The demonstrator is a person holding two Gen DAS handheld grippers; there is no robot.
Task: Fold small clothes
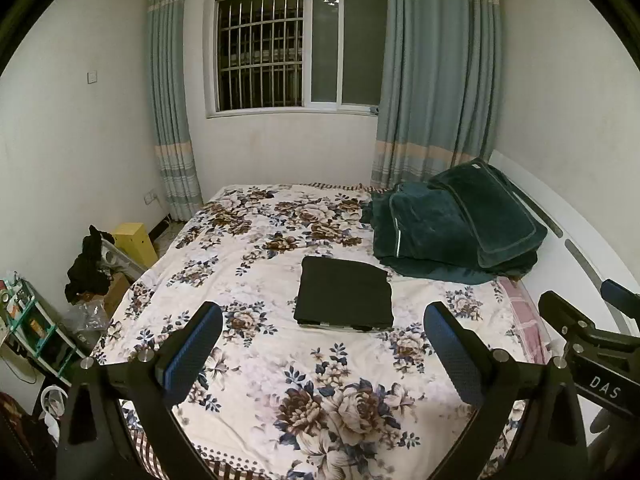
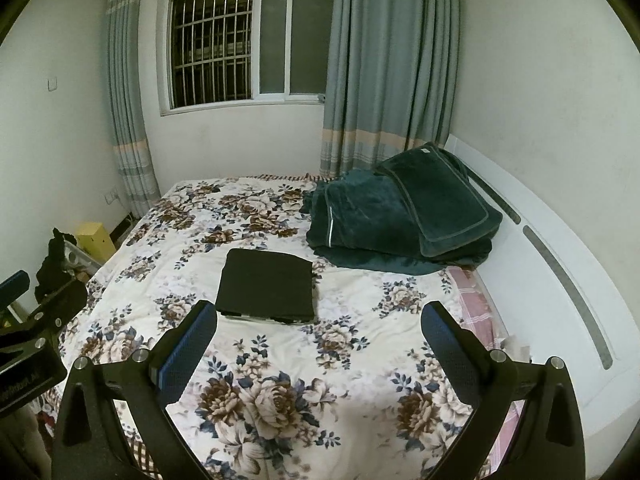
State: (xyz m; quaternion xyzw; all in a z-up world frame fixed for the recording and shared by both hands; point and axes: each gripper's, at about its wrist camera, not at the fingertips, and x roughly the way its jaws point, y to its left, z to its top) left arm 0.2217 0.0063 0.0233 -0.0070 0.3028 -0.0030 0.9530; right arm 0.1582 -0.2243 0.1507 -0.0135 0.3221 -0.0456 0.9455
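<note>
My left gripper [image 1: 322,334] has fingers spread wide, empty, blue textured pads [image 1: 192,350] facing in; my right gripper [image 2: 318,334] is likewise spread and holding nothing. The folded black garment [image 1: 344,298], a flat matte rectangle with a striped edge peeking out at its near side, lies on the floral bedspread [image 1: 260,364], at 12 o'clock of my left fingers and 11 o'clock of my right, apart from both. Bedspread is soft cotton-looking, slightly wrinkled, brown and blue roses on cream. Plush dark teal blanket stack [image 1: 456,224] sits at 1 o'clock, just beyond the garment, against the white headboard [image 2: 560,280]. Barred window [image 1: 296,48] and grey-blue curtains [image 1: 436,80] behind. Floor clutter and yellow box [image 1: 134,240] at 9 o'clock.
</note>
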